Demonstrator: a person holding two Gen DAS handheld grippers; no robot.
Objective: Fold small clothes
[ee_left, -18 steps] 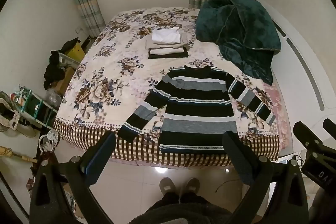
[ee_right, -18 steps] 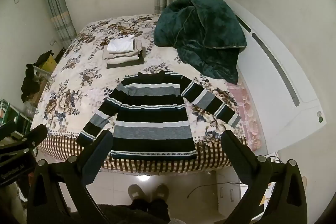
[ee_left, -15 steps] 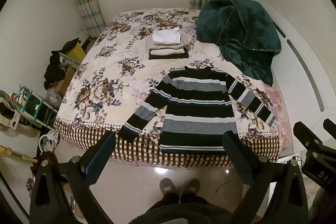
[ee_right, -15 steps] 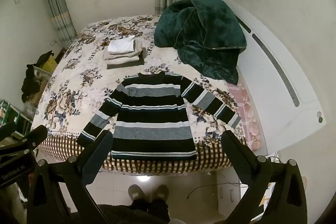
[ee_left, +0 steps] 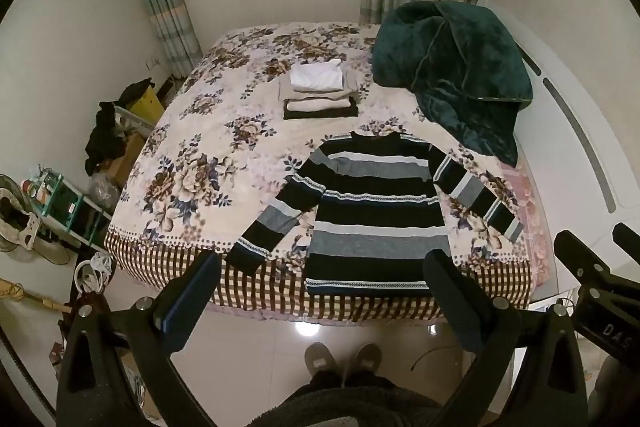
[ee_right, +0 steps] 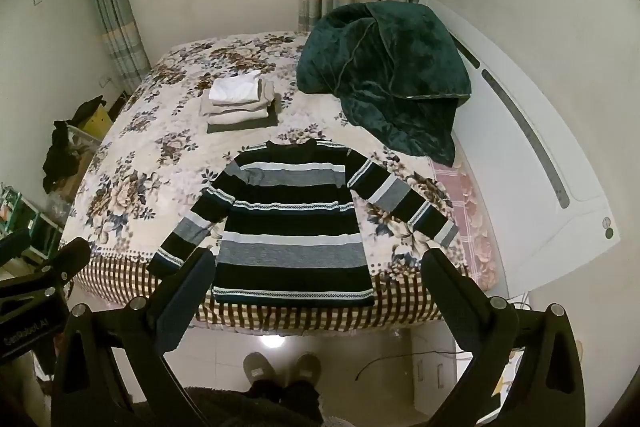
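Note:
A black, grey and white striped sweater (ee_left: 376,211) (ee_right: 292,223) lies flat on the bed, front up, both sleeves spread, its hem at the near edge. Farther back sits a stack of folded clothes (ee_left: 318,93) (ee_right: 239,102) with a white piece on top. My left gripper (ee_left: 324,291) is open, held above the floor in front of the bed, with nothing between its fingers. My right gripper (ee_right: 320,287) is open too, high over the hem and clear of the cloth. Each gripper's body shows at the edge of the other's view.
The bed (ee_left: 208,163) has a floral cover with a checked border. A dark green blanket (ee_left: 456,75) (ee_right: 384,75) is heaped at the far right by the white headboard (ee_right: 532,163). Clutter and shelves (ee_left: 60,203) stand on the floor at left. A person's slippered feet (ee_left: 342,355) stand on the tiles.

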